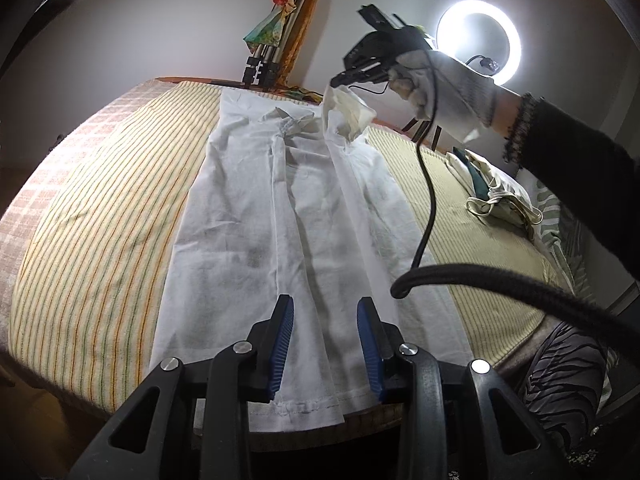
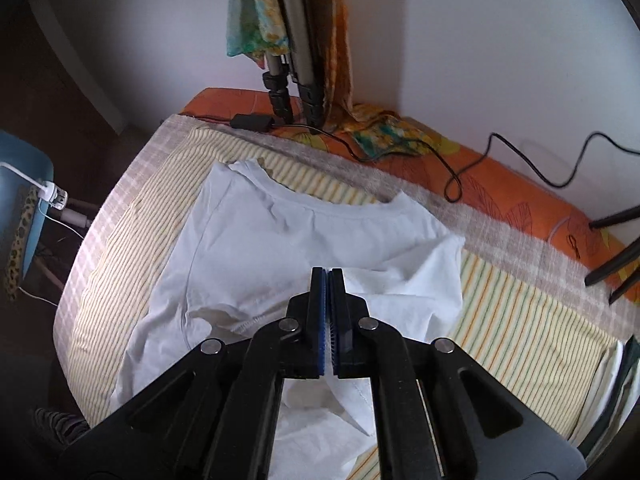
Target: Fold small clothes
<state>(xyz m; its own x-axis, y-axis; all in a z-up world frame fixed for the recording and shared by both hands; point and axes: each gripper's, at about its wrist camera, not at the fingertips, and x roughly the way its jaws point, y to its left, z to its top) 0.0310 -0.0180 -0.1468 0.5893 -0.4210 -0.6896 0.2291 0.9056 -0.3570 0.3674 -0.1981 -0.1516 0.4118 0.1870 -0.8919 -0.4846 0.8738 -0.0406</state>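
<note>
A white t-shirt lies lengthwise on the striped cloth, its sides folded in and its hem nearest me. My left gripper is open, its blue pads just above the hem, holding nothing. My right gripper is at the far end, shut on the shirt's right sleeve, which it holds lifted above the body. In the right wrist view the right gripper is shut with white cloth between the pads, above the t-shirt and its neckline.
A striped cloth covers the table. A pile of other clothes lies at the right. A tripod, draped scarves, a power brick and cables stand at the far edge. A ring light glows behind. A black cable hangs over the shirt's right side.
</note>
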